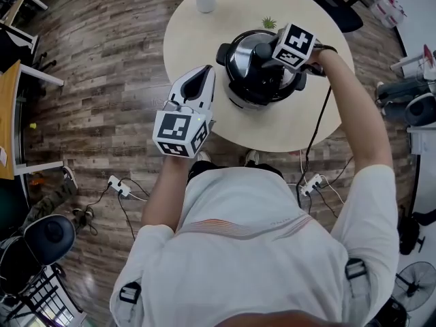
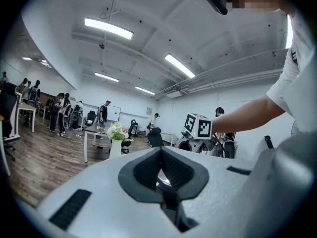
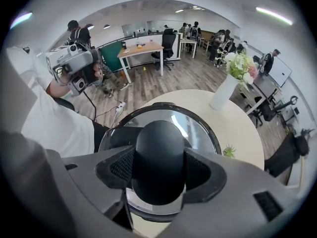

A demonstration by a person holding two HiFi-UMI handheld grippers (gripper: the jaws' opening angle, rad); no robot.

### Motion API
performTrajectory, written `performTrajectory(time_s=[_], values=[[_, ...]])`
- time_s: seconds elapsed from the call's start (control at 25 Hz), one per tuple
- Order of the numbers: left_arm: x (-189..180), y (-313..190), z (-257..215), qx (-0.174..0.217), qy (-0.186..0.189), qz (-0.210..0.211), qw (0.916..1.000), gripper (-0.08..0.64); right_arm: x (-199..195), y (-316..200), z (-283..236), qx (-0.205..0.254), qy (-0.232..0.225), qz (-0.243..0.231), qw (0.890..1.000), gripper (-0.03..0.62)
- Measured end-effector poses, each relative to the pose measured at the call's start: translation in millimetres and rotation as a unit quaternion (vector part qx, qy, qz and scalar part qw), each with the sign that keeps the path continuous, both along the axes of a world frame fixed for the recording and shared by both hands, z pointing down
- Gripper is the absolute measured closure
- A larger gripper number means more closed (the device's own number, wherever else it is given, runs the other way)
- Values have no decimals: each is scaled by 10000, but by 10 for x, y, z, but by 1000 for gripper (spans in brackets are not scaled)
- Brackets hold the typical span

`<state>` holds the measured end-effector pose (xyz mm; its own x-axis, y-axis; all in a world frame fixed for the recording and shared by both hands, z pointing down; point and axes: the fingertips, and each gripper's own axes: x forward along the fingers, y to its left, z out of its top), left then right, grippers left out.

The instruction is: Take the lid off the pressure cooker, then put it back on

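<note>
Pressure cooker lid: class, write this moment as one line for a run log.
right gripper: shut on lid knob | lid: seated on pressure cooker | left gripper: shut, empty, clear of cooker

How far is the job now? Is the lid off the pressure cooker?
Done: nothing visible yet; the lid sits on the pressure cooker. In hand: the right gripper is shut on the lid's knob. The left gripper is shut and empty. Left: lift the lid and put it back, unless this is already the return; the pictures cannot tell.

Bright ceiling strip lights [image 2: 109, 29], dark fisheye corners, mostly sharp focus
</note>
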<state>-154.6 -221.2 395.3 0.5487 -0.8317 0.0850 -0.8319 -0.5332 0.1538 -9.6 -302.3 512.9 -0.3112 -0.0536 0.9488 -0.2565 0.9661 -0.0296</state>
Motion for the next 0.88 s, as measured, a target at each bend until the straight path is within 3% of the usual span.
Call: performTrajectory(time_s=[0.12, 0.32, 0.52, 0.6, 0.72, 0.88], values=[[-9, 21, 11, -6, -25, -80, 10000, 555, 1, 12, 7, -23, 67, -175, 9998, 310], [0, 7, 13, -42, -21, -152, 9999, 555, -2, -3, -5, 31, -254, 34, 9997, 310], [110, -63, -137, 89, -56, -79, 9999, 555, -1, -70, -257, 126, -1101, 475, 9927, 241], [149, -96, -219, 165, -79, -42, 9998, 555, 6, -80, -518, 444, -1506, 596, 9858, 236], [218, -156, -310, 243, -133, 11, 9996, 555, 33, -75, -996, 1176, -2289, 896, 9622, 236], [302, -229, -471, 407, -173, 64, 9990, 555, 144, 54, -1601, 2004, -3433, 1450, 9061, 239]])
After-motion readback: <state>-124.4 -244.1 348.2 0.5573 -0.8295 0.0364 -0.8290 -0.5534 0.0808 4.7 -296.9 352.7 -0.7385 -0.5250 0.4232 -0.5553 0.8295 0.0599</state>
